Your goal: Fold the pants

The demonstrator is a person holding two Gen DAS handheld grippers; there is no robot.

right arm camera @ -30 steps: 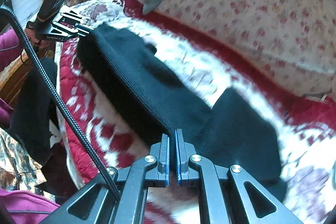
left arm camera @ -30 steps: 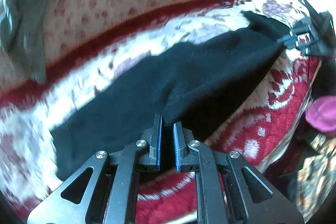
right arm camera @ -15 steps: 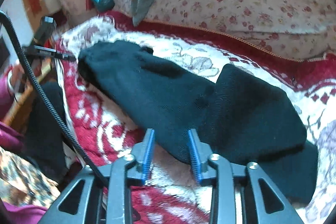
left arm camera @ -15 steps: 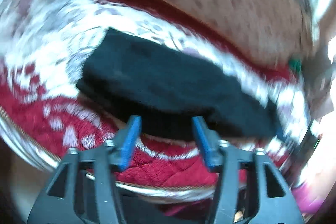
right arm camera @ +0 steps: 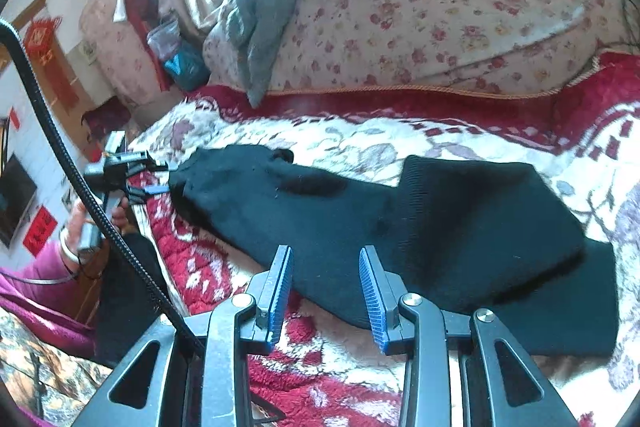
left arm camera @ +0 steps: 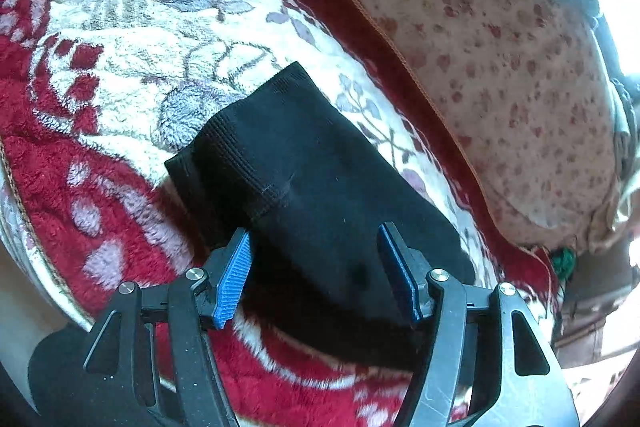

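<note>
Black knit pants [left arm camera: 304,163] lie folded over on a red and white floral blanket [left arm camera: 120,39]. In the right wrist view the pants [right arm camera: 460,211] stretch across the bed, with a doubled layer on the right. My left gripper [left arm camera: 314,229] hovers over the pants' near end with its jaws opening; the cloth shows between the blue pads, which do not press on it. It also appears at the pants' far left end as the left gripper [right arm camera: 164,179]. My right gripper [right arm camera: 326,249] stands open just above the pants' front edge, holding nothing.
A flowered quilt [right arm camera: 440,7] is heaped behind the blanket, with a grey garment [right arm camera: 264,7] draped over it. A person's hand [right arm camera: 76,227] in a pink sleeve holds the left tool by the bed's edge. A black cable [right arm camera: 60,139] crosses the left side.
Both grippers were shut on the pants and have let go. The pants now rest flat on the blanket. The left gripper rolled and swung to the pants' end; the right one backed off slightly.
</note>
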